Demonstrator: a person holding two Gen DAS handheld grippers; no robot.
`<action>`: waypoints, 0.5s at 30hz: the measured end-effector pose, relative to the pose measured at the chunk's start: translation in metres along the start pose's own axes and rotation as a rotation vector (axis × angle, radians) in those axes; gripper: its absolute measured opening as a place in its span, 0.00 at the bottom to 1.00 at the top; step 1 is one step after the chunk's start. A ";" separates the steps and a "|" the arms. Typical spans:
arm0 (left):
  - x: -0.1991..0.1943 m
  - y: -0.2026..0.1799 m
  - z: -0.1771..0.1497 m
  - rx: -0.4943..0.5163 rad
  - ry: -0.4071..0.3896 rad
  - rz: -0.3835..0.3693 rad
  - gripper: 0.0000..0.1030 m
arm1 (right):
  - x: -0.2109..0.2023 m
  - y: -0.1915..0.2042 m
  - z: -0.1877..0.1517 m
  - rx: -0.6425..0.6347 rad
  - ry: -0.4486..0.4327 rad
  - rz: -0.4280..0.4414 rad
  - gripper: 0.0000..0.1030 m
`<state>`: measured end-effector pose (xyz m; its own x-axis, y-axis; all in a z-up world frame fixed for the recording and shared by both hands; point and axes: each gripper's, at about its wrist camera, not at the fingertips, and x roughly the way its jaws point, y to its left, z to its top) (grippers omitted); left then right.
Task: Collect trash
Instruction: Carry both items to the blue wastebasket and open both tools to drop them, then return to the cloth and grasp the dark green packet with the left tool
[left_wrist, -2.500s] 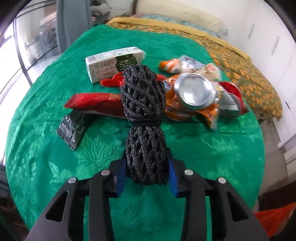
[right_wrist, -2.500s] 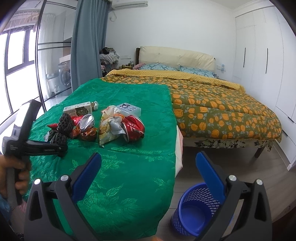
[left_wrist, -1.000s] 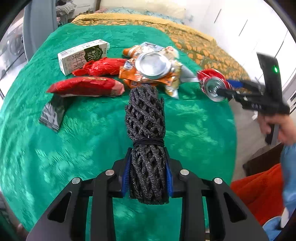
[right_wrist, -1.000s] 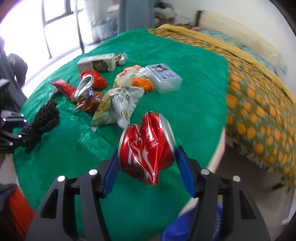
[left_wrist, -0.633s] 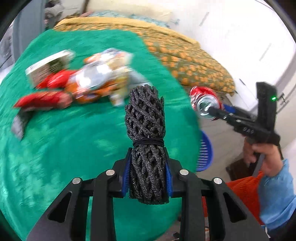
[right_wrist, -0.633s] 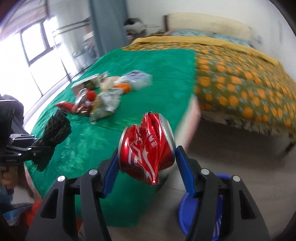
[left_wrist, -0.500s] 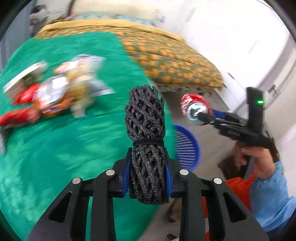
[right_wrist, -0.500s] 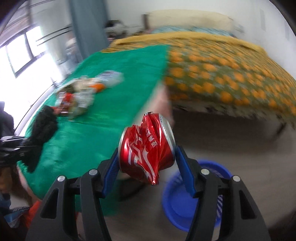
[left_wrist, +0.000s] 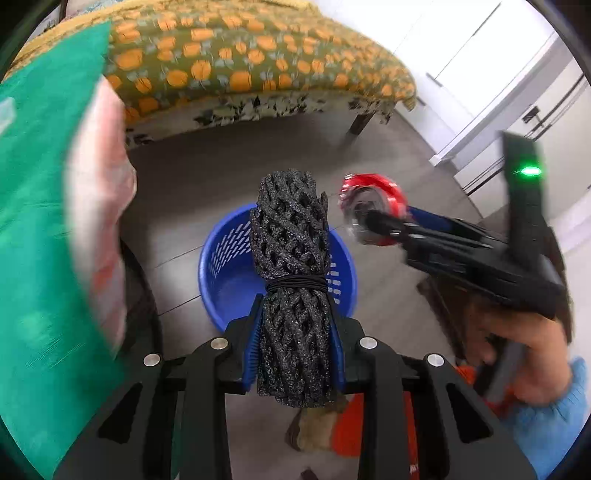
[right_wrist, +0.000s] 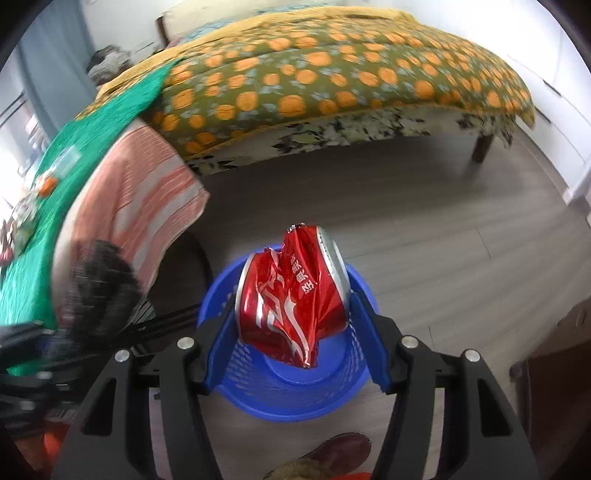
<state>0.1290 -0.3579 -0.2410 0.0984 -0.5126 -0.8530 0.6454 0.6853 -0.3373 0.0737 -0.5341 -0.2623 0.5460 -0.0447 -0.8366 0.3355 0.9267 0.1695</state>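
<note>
My left gripper (left_wrist: 293, 347) is shut on a black foam net bundle (left_wrist: 290, 258) tied with a black band, held above the blue plastic basket (left_wrist: 229, 266) on the floor. My right gripper (right_wrist: 293, 325) is shut on a crushed red soda can (right_wrist: 291, 295), held over the same blue basket (right_wrist: 295, 391). In the left wrist view the can (left_wrist: 373, 206) and the right gripper show at the right, beside the basket. In the right wrist view the net bundle (right_wrist: 99, 288) is a blur at the left.
The green-covered table (left_wrist: 33, 221) with its pink striped underlayer (right_wrist: 140, 199) is at the left; some trash (right_wrist: 22, 210) lies on it. A bed with an orange-patterned cover (right_wrist: 332, 85) stands behind. Grey wood floor (right_wrist: 443, 236) surrounds the basket. A brown shoe (right_wrist: 340, 454) is below.
Both grippers swung away from the table to the blue basket on the floor. The net bundle and the can stayed clamped; both now hang over the basket.
</note>
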 end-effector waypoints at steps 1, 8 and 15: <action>0.009 0.000 0.003 -0.003 0.006 -0.003 0.30 | 0.003 -0.005 0.000 0.021 0.005 0.010 0.57; 0.067 -0.005 0.021 0.019 -0.010 0.019 0.58 | 0.017 -0.033 0.002 0.143 -0.005 0.065 0.83; 0.041 -0.009 0.021 0.041 -0.128 0.058 0.90 | -0.006 -0.038 0.014 0.176 -0.089 0.040 0.83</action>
<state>0.1430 -0.3964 -0.2648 0.2304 -0.5366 -0.8118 0.6662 0.6951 -0.2703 0.0681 -0.5746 -0.2561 0.6246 -0.0491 -0.7794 0.4370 0.8491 0.2967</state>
